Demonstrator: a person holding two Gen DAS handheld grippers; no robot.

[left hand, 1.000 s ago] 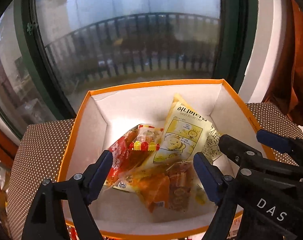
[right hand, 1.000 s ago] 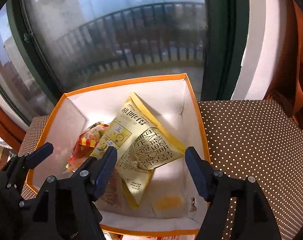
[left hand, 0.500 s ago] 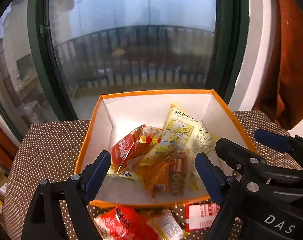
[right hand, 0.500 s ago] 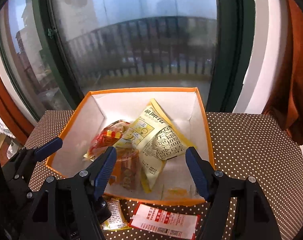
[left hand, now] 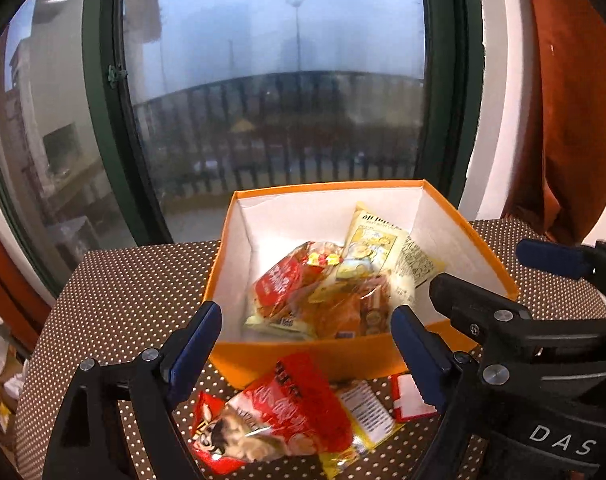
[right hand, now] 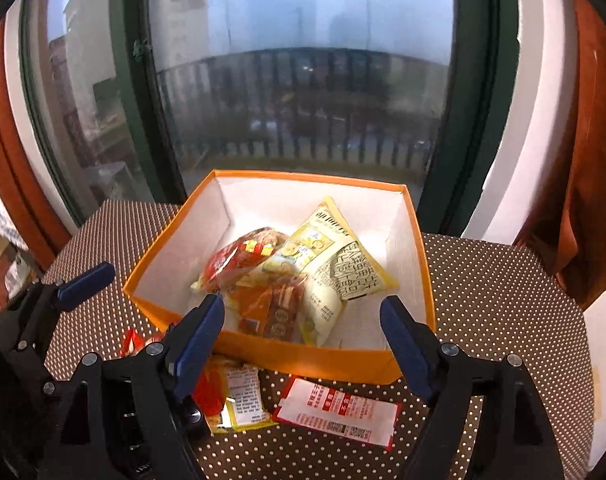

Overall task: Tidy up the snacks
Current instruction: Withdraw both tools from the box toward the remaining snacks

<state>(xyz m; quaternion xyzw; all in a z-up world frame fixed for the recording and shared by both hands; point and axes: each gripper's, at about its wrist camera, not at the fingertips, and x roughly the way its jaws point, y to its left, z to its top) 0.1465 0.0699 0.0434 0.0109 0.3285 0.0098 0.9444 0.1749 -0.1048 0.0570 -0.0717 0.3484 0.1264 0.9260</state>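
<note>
Left gripper (left hand: 307, 340) wide, empty; right gripper (right hand: 303, 328) empty, jaws just opening. Snacks (right hand: 287, 280) in box (right hand: 303, 354). Only left view: whole red bag (left hand: 279, 412). Only right view: whole white sachet (right hand: 339, 410).

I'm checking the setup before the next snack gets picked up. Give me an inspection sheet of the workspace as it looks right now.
Surface: brown tablecloth with white dots, flat.
Job's things: orange box, open, white inside, holding a yellow packet, a red packet and an orange packet piled together. In front of the box on the cloth: a big red bag, a small yellow packet and a flat red-and-white sachet.
Clutter: nothing seen on the cloth.
Grippers: left tongs open, empty; right tongs open, empty, jaws have just been opening. Both hover near the box's front edge.
Cables: nothing seen.
Surroundings: green-framed window, balcony railing outside, rust-coloured curtain on the right.
</note>
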